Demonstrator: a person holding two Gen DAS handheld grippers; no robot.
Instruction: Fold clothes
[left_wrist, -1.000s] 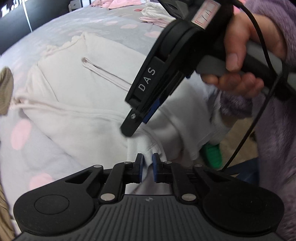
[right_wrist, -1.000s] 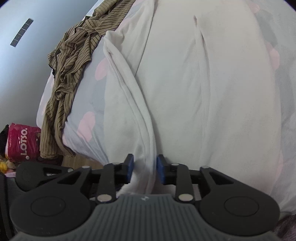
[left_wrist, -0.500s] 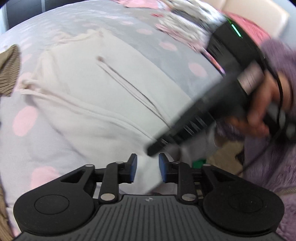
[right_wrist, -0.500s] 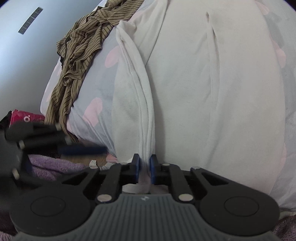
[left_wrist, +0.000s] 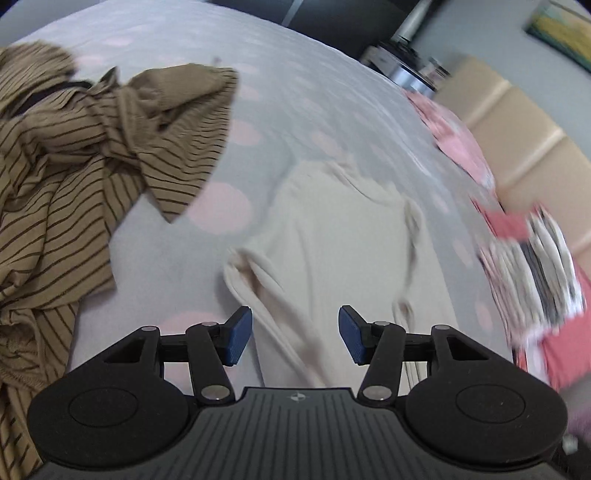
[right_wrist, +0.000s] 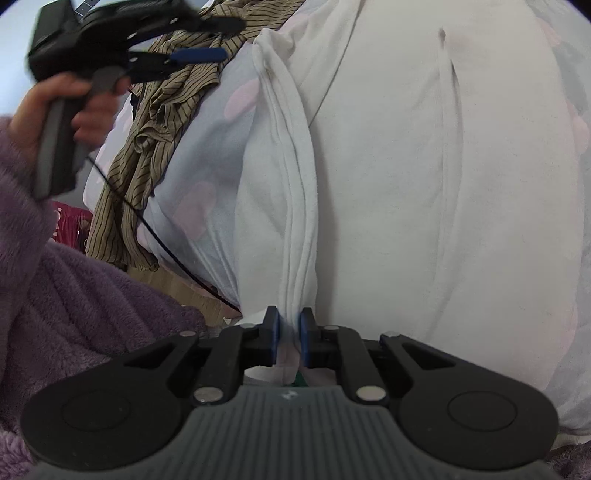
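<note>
- Your right claw (right_wrist: 289, 341) is clenched on the near edge of the white garment (right_wrist: 406, 192). The blue pads pinch a bunched ridge of fabric that runs away from you up the bed (right_wrist: 199, 155). The grip looks meant to anchor that fold line so the cloth can't slide.
- The garment lies spread across the bed's grey, pink-dotted cover, mostly flat, w/ one raised pleat along its left side and a thinner crease toward the right.
- Your left claw (left_wrist: 295, 334) is released. Its jaws have just been opening and nothing sits between them. It hangs above the bed, aimed down at the cream far end of the garment (left_wrist: 332, 240), prob. lining up for a fresh hold.
- In the right wrist view, your left hand (right_wrist: 66, 107) holds that claw up and to the left, clear of the cloth, w/ a purple fleece sleeve (right_wrist: 85, 302) below it.
- A brown striped garment (left_wrist: 74, 155) lies crumpled to the left, apart from the white one, so it doesn't snag the fold.
- A stack of pink and patterned clothes (left_wrist: 535, 266) sits at the bed's right edge. It's blurred, so I can't tell how neatly it's folded.
</note>
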